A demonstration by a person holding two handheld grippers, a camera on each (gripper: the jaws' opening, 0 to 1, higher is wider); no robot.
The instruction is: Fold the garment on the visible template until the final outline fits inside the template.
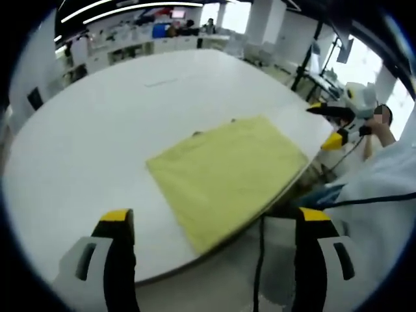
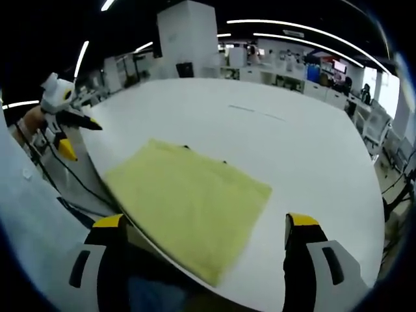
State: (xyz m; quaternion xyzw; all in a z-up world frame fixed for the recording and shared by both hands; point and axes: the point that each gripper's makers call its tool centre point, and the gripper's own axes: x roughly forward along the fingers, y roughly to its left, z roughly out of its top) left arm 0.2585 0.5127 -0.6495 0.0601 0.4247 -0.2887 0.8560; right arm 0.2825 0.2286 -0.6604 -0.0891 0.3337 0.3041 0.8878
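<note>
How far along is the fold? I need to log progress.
Done: the yellow garment lies folded into a flat rectangle near the white table edge. In hand: nothing; the left gripper and right gripper hang open above it. Left: confirming fit, since no template outline is discernible.

garment [image 1: 227,179]: 1 | table [image 1: 97,136]: 1 | tools: 2 – left tool [image 1: 211,227], right tool [image 2: 205,234]
</note>
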